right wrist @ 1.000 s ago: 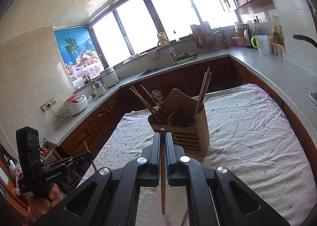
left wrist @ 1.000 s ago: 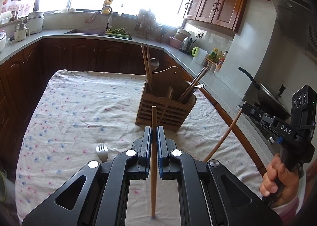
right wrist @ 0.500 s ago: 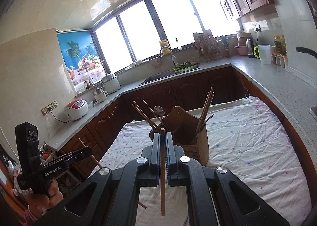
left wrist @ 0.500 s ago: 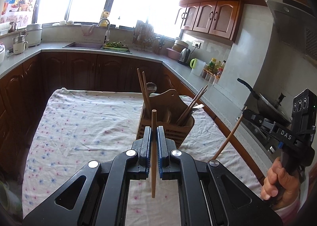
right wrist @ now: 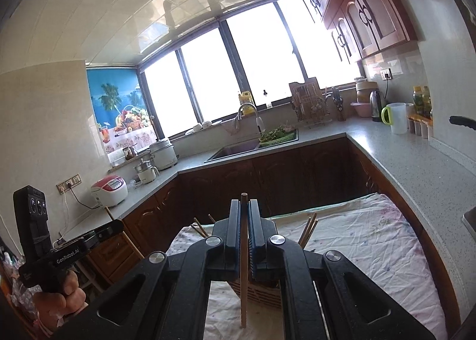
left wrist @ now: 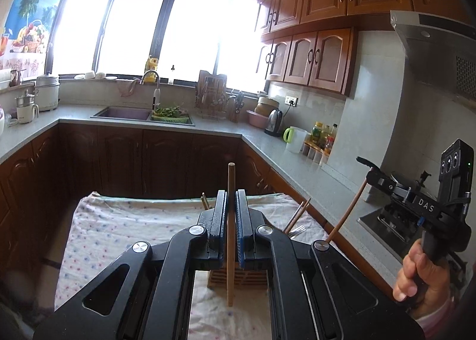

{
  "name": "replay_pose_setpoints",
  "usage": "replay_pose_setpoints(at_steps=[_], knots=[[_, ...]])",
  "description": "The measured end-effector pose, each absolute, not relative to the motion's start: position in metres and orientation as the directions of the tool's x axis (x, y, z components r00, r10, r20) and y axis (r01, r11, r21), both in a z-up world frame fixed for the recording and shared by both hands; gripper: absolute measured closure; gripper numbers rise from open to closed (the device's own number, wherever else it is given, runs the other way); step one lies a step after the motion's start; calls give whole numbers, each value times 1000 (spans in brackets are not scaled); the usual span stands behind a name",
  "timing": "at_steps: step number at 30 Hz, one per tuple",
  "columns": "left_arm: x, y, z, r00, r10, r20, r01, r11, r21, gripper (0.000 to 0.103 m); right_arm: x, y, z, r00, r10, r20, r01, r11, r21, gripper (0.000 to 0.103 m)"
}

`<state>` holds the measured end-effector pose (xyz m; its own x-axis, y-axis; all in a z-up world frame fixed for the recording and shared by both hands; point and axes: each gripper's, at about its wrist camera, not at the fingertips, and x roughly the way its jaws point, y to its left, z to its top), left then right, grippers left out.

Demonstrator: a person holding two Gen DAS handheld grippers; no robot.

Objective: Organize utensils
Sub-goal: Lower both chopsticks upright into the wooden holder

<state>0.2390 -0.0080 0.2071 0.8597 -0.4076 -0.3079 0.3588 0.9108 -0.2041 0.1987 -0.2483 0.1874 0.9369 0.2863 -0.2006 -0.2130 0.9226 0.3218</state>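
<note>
My left gripper (left wrist: 231, 215) is shut on a wooden chopstick (left wrist: 231, 179) that stands upright between its pads. Below it the wooden utensil holder (left wrist: 238, 277) shows only through the gripper's frame, with chopsticks (left wrist: 298, 215) and fork tines (left wrist: 297, 231) sticking out. My right gripper (right wrist: 244, 221) is shut on another upright chopstick (right wrist: 244, 280), above the same holder (right wrist: 261, 289). In the left wrist view the right gripper (left wrist: 369, 174) appears at the far right, a hand (left wrist: 422, 274) holding it and its chopstick (left wrist: 346, 215) slanting down. The left gripper (right wrist: 114, 227) shows at the left of the right wrist view.
The holder stands on a table with a floral cloth (left wrist: 119, 227). Dark wood cabinets and a grey counter (right wrist: 416, 161) wrap around it, with a sink (left wrist: 125, 113), kettle (left wrist: 273, 121), rice cooker (right wrist: 110, 188) and a stove pan (left wrist: 398, 182) at the right.
Both grippers have risen and tipped upward with their chopsticks. The holder has dropped low in both views, under the jaws. The fork on the cloth has gone out of view.
</note>
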Motion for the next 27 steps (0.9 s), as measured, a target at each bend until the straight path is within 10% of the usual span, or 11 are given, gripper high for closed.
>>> replay_pose_setpoints(at_steps=[14,27], knots=[[312,-30,202,892,-386,-237,329,912,-244,98,258,-261,182,961,197,-192,-134,945,298,99],[326,-43,109,861,-366,-353,276,919,-280,98,271,-257,104,934,198,-298,-84,931,356,98]])
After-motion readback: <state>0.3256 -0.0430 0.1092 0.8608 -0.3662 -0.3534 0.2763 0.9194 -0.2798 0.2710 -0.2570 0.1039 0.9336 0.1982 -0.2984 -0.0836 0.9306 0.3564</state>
